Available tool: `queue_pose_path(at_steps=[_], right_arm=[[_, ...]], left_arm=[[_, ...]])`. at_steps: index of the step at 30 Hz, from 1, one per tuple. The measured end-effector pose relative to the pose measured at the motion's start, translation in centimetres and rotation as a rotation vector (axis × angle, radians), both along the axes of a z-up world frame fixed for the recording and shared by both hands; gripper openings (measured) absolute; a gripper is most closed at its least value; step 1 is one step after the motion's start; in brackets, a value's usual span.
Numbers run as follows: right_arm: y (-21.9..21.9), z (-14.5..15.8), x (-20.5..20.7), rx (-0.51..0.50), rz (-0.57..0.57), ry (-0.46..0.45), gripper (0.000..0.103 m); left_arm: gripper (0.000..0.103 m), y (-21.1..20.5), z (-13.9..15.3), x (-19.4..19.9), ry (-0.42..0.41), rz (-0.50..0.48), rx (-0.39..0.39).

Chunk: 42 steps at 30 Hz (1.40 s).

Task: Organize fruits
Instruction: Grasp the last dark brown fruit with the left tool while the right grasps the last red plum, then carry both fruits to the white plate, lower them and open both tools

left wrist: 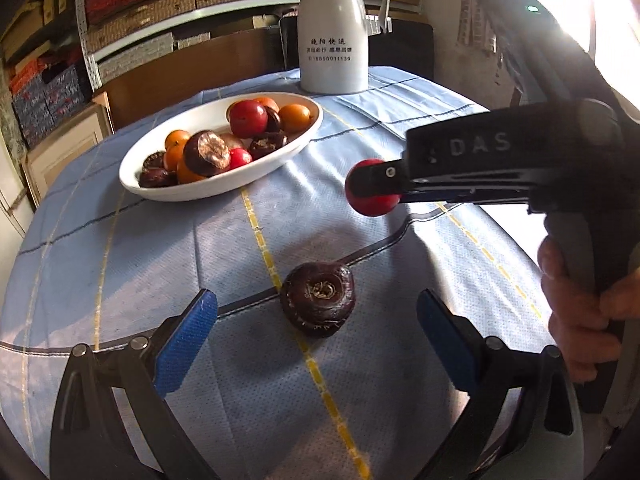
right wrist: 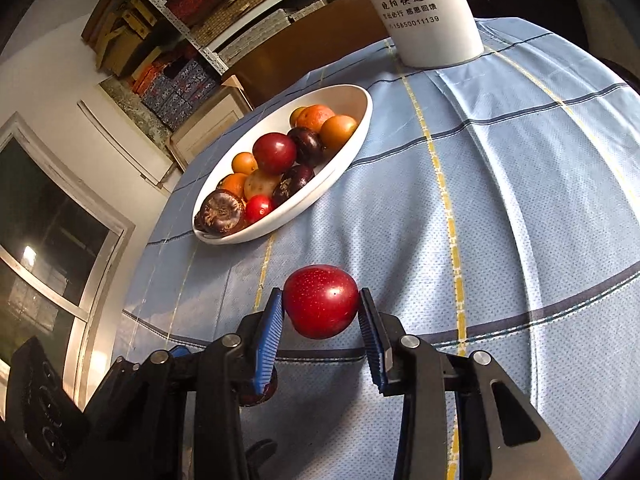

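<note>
Red and round, a plum (right wrist: 321,301) sat clamped between the pads of the right gripper (right wrist: 322,320), lifted off the blue tablecloth (right wrist: 500,208), the white bowl (right wrist: 280,216) of fruit ahead and to its left. The left gripper (left wrist: 316,320) hung wide open and empty around a dark water chestnut (left wrist: 318,298). With so small a contact on smooth skin, the plum could slip and roll away.

The tabletop (left wrist: 140,248), wearing a blue checked cloth, is carrying a white bowl (left wrist: 168,194) at ten o'clock, a white jug (left wrist: 334,32) at twelve, and a dark fruit (left wrist: 318,298) lying centrally.
</note>
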State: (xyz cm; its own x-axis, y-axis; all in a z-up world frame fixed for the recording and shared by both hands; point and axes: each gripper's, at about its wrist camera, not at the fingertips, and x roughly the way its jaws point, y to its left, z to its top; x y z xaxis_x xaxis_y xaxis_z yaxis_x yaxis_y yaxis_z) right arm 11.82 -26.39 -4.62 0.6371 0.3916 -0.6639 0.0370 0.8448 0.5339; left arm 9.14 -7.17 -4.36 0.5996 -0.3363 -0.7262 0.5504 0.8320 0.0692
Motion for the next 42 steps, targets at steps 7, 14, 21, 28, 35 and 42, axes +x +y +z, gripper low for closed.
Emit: queue_pose_path(at_steps=[7,14,21,28,35,42], right_arm=[[-0.1,0.1,-0.1,0.004,-0.002,-0.003,0.038],[0.0,0.1,-0.1,-0.001,0.001,0.0,0.038],[-0.1,0.0,-0.1,0.0,-0.001,0.002,0.038],[0.2,-0.1,0.0,-0.01,0.008,0.006,0.038],[0.5,-0.1,0.0,-0.02,0.018,0.007,0.038],[0.8,0.0,-0.2,-0.03,0.031,-0.003,0.038]], left_arm=[[0.081,-0.3,-1.2,2.2,0.107,0.01,-0.029],[0.07,-0.8,-1.6,3.2,0.124,0.014,-0.025],[0.042,-0.1,-0.9,2.6,0.07,0.051,-0.043],[0.042,0.7,0.2,1.6,-0.035,0.107,-0.013],[0.042,1.1,0.9,1.1,-0.082,0.13,-0.003],[0.042,1.3,1.3,0.6,-0.115,0.143,0.004]])
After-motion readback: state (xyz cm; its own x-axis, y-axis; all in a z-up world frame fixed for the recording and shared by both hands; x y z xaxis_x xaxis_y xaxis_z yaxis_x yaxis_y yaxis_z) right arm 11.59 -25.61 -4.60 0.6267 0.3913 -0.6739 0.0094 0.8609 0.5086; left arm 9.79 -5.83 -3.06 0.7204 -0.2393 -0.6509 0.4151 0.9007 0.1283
